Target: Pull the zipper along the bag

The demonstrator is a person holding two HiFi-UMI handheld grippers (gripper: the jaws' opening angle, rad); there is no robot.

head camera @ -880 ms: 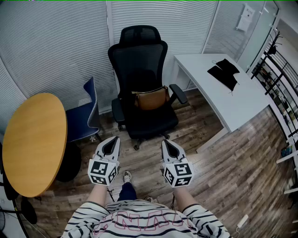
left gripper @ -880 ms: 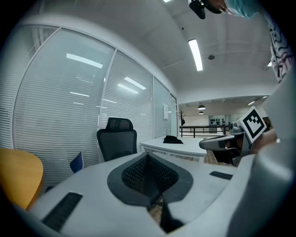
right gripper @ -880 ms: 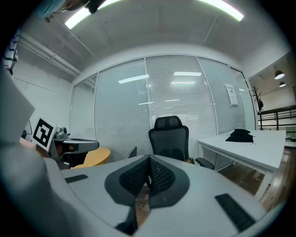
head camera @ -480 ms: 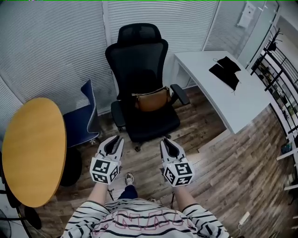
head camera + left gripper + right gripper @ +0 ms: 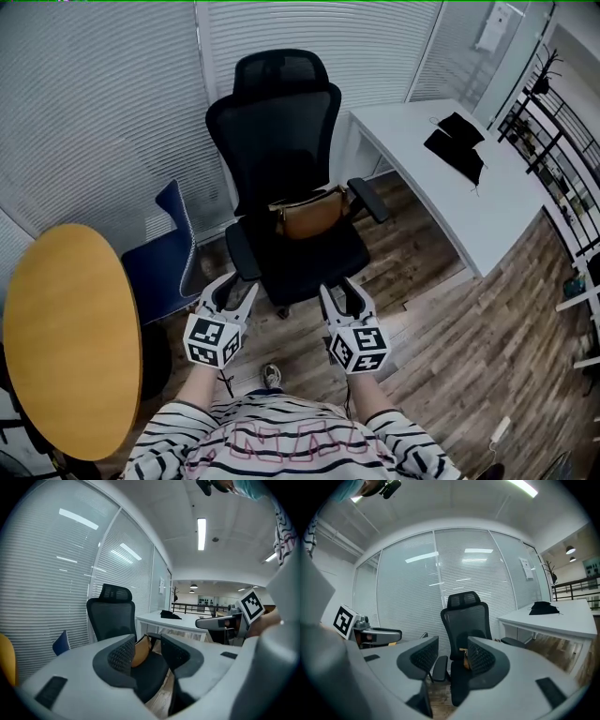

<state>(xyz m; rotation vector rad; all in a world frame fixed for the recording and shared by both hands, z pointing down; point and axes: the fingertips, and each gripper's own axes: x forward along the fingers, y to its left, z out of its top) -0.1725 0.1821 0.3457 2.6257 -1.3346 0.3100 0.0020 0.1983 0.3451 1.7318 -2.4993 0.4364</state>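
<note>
A tan leather bag point(image 5: 307, 214) lies on the seat of a black office chair point(image 5: 281, 150), against its backrest. In the left gripper view the bag point(image 5: 139, 649) shows between the jaws, well beyond them; in the right gripper view only a sliver of the bag point(image 5: 464, 660) shows past the right jaw. My left gripper point(image 5: 236, 291) and right gripper point(image 5: 345, 292) hang side by side in front of the chair's seat edge, short of the bag. Both stand open with nothing between their fingers. The zipper itself is too small to make out.
A round wooden table point(image 5: 70, 333) stands at the left, with a blue chair point(image 5: 164, 253) between it and the office chair. A white desk point(image 5: 450, 178) with a black item point(image 5: 457, 145) on it runs along the right. Blinds cover the glass wall behind.
Both grippers and the head have moved forward toward the chair, which now sits closer. The jaws look a little wider apart than before.
</note>
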